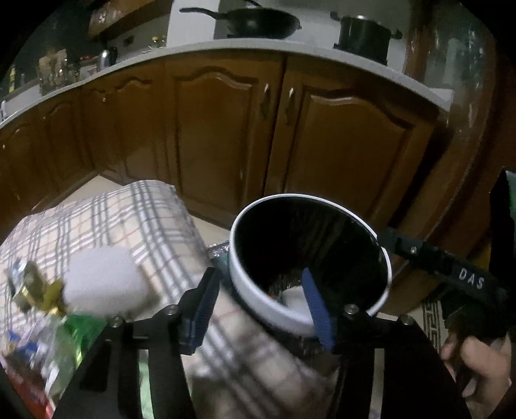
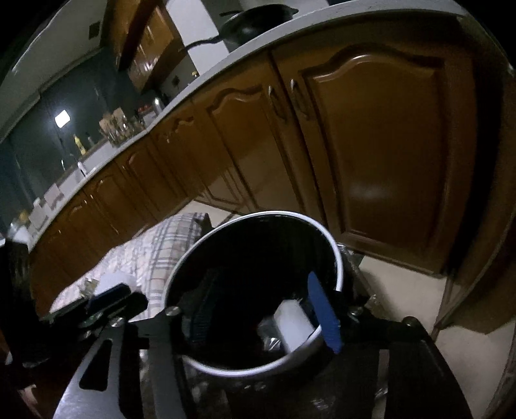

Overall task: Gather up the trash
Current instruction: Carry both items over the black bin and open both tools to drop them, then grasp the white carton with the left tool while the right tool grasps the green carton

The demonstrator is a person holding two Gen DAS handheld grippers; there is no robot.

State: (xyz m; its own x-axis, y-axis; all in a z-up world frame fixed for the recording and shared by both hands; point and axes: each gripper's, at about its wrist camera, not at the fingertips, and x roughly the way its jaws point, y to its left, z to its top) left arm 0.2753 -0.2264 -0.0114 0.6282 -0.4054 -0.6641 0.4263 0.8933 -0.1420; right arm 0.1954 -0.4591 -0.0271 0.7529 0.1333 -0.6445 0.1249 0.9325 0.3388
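A white-rimmed trash bin [image 1: 258, 290] with a black liner stands at the table's end; it also shows in the right wrist view [image 2: 338, 258]. A white object [image 2: 295, 322] lies inside it. My left gripper [image 1: 261, 309] is open at the bin's near rim, one blue finger [image 1: 317, 309] inside and one outside. My right gripper [image 2: 267, 309] is open over the bin's mouth, its fingers [image 2: 324, 312] apart around nothing; its black arm shows in the left wrist view [image 1: 451, 270]. On the checked tablecloth [image 1: 154, 219] lie a white block [image 1: 100, 280], gold wrappers [image 1: 35, 287] and green packaging [image 1: 77, 338].
Brown kitchen cabinets [image 1: 225, 129] stand close behind the bin, under a grey counter [image 1: 322, 51] with a black wok [image 1: 258, 19] and pot [image 1: 364, 32]. Pale floor tiles [image 2: 403, 290] lie to the bin's right. My hand [image 1: 480, 364] holds the right gripper.
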